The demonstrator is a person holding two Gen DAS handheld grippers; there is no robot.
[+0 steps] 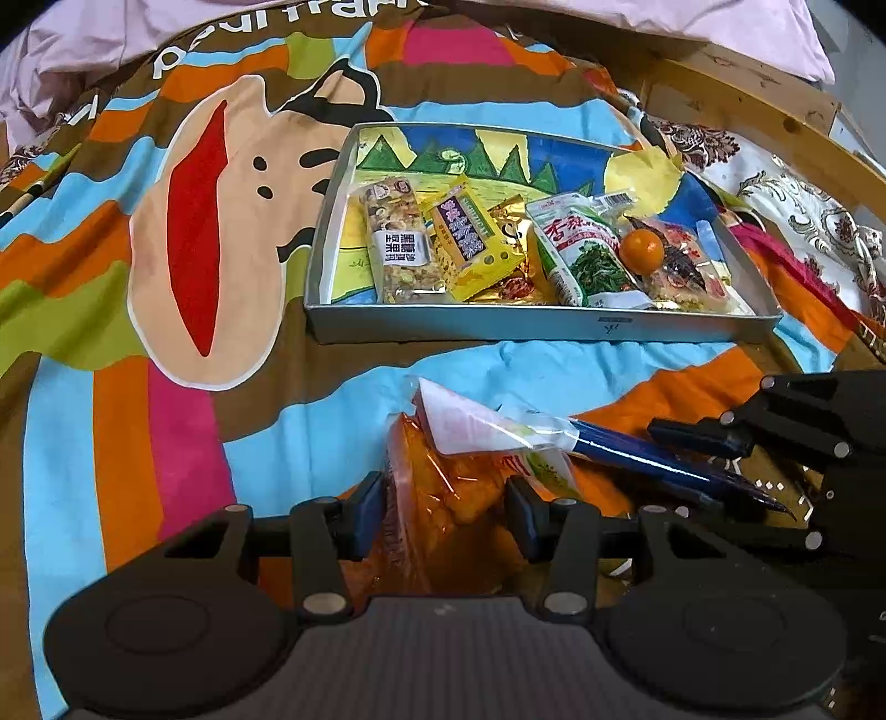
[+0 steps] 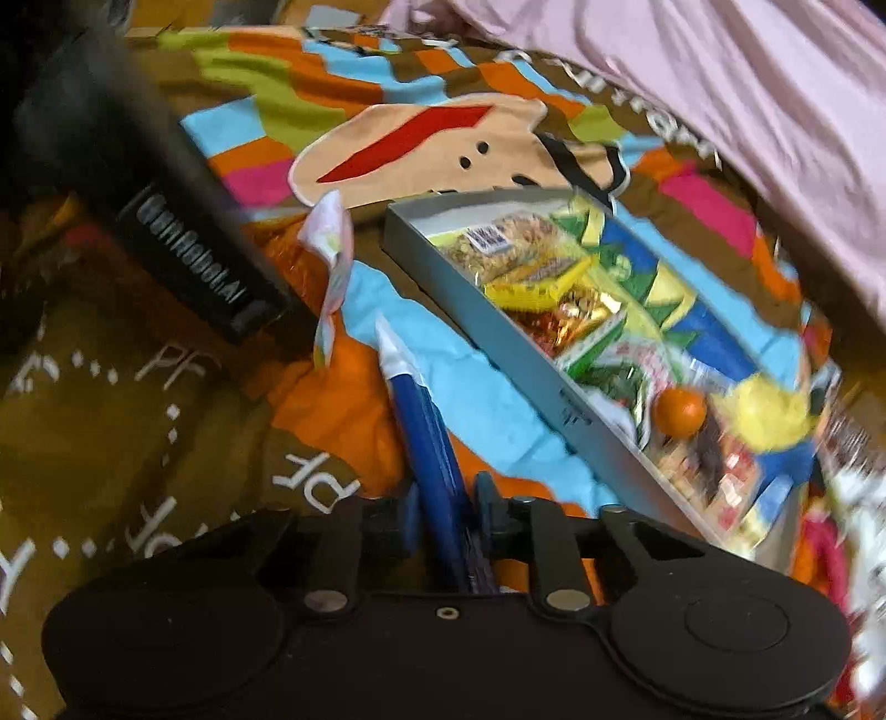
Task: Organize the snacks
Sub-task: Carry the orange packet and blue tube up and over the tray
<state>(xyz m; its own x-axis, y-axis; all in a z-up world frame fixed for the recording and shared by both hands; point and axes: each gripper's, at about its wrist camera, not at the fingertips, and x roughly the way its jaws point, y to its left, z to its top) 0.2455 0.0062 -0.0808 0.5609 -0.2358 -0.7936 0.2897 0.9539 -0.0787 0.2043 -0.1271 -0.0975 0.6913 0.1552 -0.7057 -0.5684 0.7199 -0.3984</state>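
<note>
We see striped blanket [image 1: 166,432], grey tray [image 1: 542,324] of snacks on it. Our left gripper [image 1: 446,512] clamps orange snack bag [image 1: 443,498] just before tray; right gripper [image 2: 443,512] pinches blue packet [image 2: 426,432] beside it.

You have a bed spread with a bright striped blanket [image 1: 166,343] that shows a cartoon monkey face with a red mouth. Directly on it sits a shallow grey tray [image 1: 531,324], its painted floor crowded with snack packets. At the far edge a pale pink quilt [image 1: 637,22] lies bunched over the blanket. To the right of the tray you see a floral cloth [image 1: 803,210] and the bed's wooden frame [image 1: 747,94] beyond it.
</note>
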